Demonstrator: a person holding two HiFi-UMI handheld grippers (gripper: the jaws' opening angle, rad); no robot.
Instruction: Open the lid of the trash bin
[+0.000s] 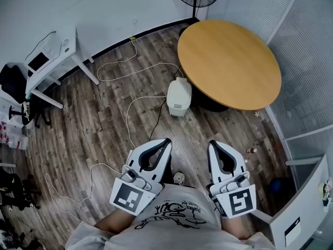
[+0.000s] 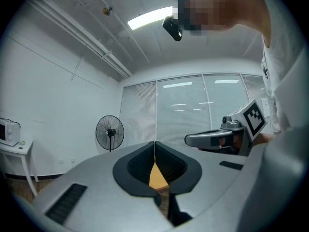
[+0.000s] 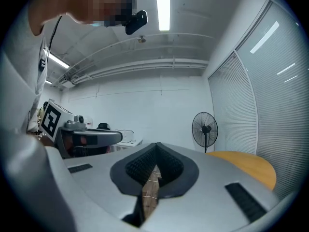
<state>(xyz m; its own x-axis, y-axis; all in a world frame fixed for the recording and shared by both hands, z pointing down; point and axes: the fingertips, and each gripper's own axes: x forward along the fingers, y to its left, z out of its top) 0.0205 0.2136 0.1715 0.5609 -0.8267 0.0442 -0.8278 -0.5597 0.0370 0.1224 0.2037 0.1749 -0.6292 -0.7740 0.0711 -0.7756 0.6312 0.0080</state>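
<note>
Head view showed the bin, lid shut, on the floor beside a table, apart from the left gripper and right gripper, both with fingers pressed together, holding nothing.

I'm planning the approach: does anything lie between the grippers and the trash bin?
Nothing upright. Only a white cable and a thin dark cable lie flat on the floor between the left gripper and the white trash bin; nothing shows before the right gripper.
</note>
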